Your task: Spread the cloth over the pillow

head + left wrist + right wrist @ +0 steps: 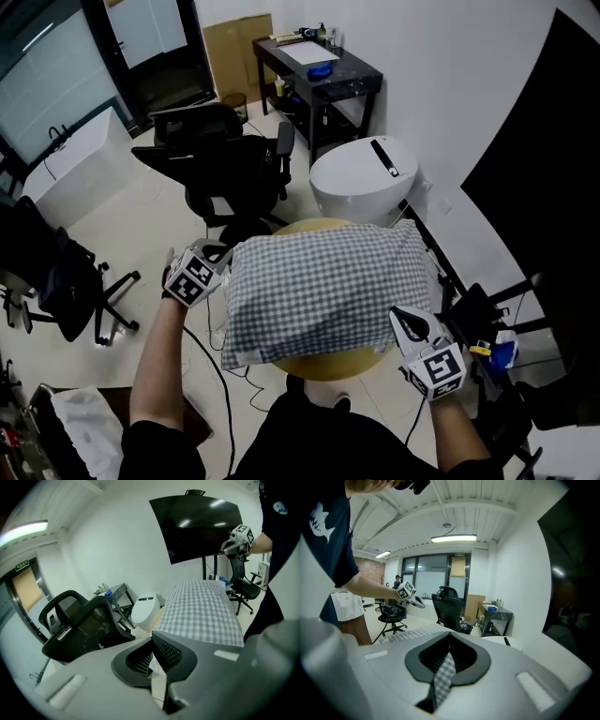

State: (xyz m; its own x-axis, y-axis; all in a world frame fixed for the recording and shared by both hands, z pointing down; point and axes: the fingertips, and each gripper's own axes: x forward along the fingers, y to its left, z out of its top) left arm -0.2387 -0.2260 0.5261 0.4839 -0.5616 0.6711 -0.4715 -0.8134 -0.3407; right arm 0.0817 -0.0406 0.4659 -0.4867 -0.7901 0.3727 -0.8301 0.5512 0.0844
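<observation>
A grey-and-white checked cloth [323, 286] lies draped over the pillow, which it hides almost wholly, on a round wooden table [328, 364]. My left gripper [223, 261] is at the cloth's far left corner, and in the left gripper view a scrap of the cloth [201, 611] is pinched between the shut jaws of that gripper [157, 660]. My right gripper [405, 322] sits at the near right corner. In the right gripper view a strip of the cloth [443, 679] runs out from between the shut jaws of that gripper [449, 658]. Each gripper view also shows the other gripper across the cloth.
Two black office chairs [234, 169] stand just beyond the table, and a white rounded unit [361, 178] sits behind its right side. A black desk [323, 80] is by the far wall. A large black panel [553, 159] stands at the right. Cables trail on the floor at the left.
</observation>
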